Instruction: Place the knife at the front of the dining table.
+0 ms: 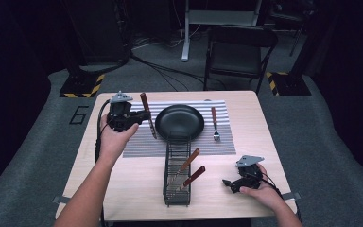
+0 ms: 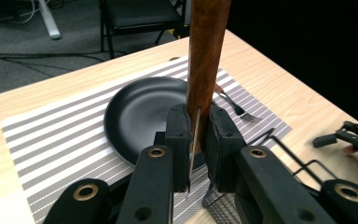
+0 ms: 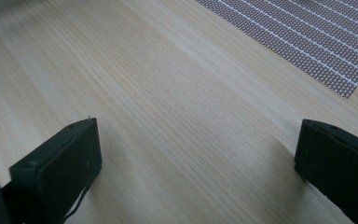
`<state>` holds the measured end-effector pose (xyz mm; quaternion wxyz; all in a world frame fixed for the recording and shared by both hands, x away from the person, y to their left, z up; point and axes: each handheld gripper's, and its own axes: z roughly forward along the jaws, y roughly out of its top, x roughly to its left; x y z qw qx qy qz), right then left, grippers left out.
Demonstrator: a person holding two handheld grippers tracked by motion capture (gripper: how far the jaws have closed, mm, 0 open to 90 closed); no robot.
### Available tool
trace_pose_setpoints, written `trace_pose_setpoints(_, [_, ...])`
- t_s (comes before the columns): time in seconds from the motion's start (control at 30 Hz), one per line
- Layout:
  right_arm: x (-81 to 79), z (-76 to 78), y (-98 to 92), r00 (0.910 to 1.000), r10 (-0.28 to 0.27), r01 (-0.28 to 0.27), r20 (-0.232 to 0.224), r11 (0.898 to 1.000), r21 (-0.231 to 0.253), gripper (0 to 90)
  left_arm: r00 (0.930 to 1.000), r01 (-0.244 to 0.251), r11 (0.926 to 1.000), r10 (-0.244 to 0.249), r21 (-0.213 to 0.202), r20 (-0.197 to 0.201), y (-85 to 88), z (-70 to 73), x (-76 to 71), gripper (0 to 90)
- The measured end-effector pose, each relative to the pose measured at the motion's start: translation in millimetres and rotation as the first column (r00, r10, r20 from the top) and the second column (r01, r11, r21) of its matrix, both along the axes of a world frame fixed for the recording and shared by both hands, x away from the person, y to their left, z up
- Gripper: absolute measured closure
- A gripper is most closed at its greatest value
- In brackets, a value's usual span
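left tongs (image 2: pixel 196 140): clamped on a knife (image 1: pixel 147 115), right where the blade met the wooden handle; handle stood up past the jaws, blade ran down between them.
grip: thin metal edge-on between the pads, very little contact area. Judged marginal.
risk 1: knife could pivot or slide in the pads when swung or tilted; cause was the narrow bite on a flat blade with the heavier handle sticking out above.
risk 2: blade tip could land on the plate (image 1: pixel 179 122) rim or snag the rack (image 1: pixel 177 170) wires; both sat just beside the knife on the high view.
risk 3: knife could go down skewed on the striped mat (image 1: pixel 137 142) if let go while tilted.
right tongs (image 1: pixel 232 184): jaws wide apart, nothing between them, low over bare worktop (image 3: pixel 168 107) near the mat corner. Close to the worktop, could scrape it.
knife look: reddish-brown wooden handle, glossy; slim steel blade, appeared clean.
knife place: held above the left part of the mat, left of the plate, clear of the surface.
other items: fork (image 1: pixel 215 124) lay on the mat right of the plate; two more wooden-handled utensils (image 1: pixel 188 168) stood in the rack, handles leaning up and right.
task guess: place setting, knife going beside the plate. Not confirmed.
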<state>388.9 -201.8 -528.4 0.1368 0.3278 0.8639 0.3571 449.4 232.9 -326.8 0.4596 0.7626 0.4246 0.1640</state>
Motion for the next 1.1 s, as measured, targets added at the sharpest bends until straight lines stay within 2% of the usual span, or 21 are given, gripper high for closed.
trace_pose_setpoints(0.43, [0.0,0.0,0.0,1.0,0.0,0.0,0.0,1.0,0.0,0.0,0.9968,-0.076,0.9971,0.076,0.001,-0.023,17.5,-19.9,10.6,80.3])
trace_pose_setpoints(0.8, [0.0,0.0,0.0,1.0,0.0,0.0,0.0,1.0,0.0,0.0,0.9898,-0.134,0.9903,0.135,0.037,-0.045,32.9,-39.2,19.2,80.3])
trace_pose_setpoints(1.1, [0.0,0.0,-0.1,1.0,0.001,-0.001,0.0,1.0,-0.001,0.0,0.9818,-0.166,0.9838,0.171,0.067,-0.082,40.8,-57.0,23.5,80.3])
